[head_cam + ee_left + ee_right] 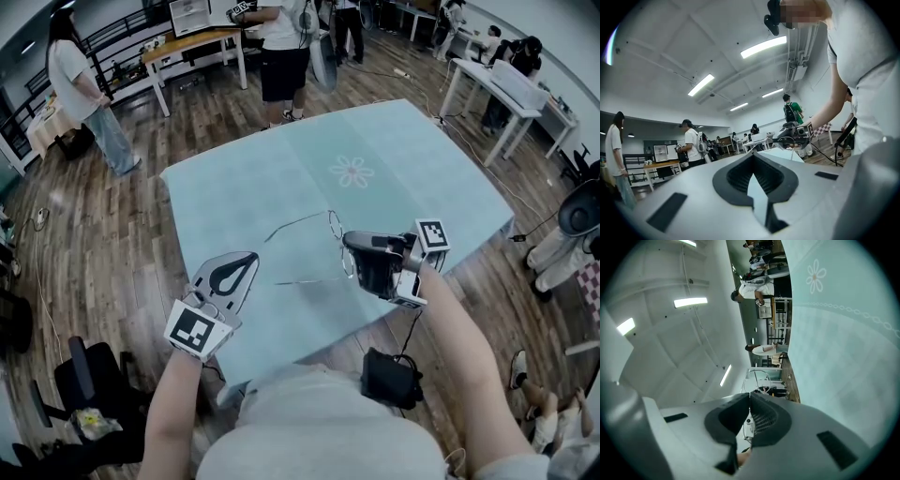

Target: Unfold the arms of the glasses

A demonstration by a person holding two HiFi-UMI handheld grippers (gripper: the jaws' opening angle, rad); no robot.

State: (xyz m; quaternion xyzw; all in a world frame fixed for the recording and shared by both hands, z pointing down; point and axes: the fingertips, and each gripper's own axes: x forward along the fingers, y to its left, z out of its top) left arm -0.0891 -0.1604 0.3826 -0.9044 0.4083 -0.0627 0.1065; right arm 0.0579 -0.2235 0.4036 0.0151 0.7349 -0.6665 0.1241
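Thin wire-framed glasses [335, 223] hang just above the light blue table [412, 178] near its front edge. My right gripper [350, 247] is shut on their front by the lenses. Two thin arms run left from the lenses toward my left gripper [250, 259], which is shut with nothing in it, a short way left of the arm tips. In the left gripper view the pads [751, 155] meet, and beyond them the right gripper [790, 135] carries the glasses [786, 140]. In the right gripper view the jaws [750, 395] are closed, with a wire rim [758, 377] showing past the tips.
A flower print [352, 172] marks the cloth's middle. Several people stand beyond the far edge [281, 47]. Wooden desks [192, 42] and white tables [497, 89] ring the room. A black chair [80, 375] is at lower left and a dark bag [389, 377] sits by the near edge.
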